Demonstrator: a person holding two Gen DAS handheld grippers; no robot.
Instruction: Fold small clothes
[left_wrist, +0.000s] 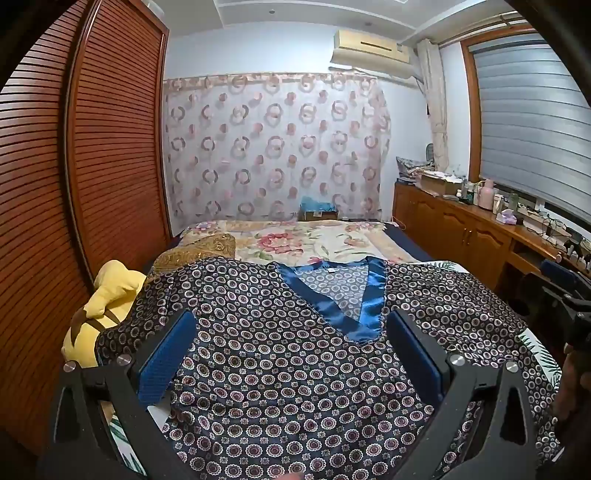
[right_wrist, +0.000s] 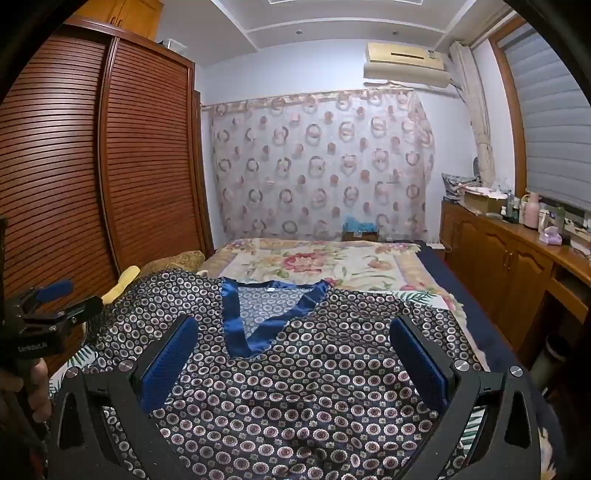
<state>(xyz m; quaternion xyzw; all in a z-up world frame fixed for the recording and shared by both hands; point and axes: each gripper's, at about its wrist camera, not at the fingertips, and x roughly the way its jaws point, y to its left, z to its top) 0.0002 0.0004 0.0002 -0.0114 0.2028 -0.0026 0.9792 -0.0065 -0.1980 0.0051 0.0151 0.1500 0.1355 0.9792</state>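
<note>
Only readable thing I can spot is small white lettering on the black body of the left gripper (right_wrist: 51, 295), seen at the left edge of the right wrist view. It looks like "LeRobot.AI", but the fisheye smears it, so I'm not sure of every letter. The patterned top (right_wrist: 295, 369) has a tiny white tag (right_wrist: 271, 290) at the back of its neckline, way too small to read. The box (right_wrist: 360, 236) past the foot of the bed has a label too, also illegible.
</note>
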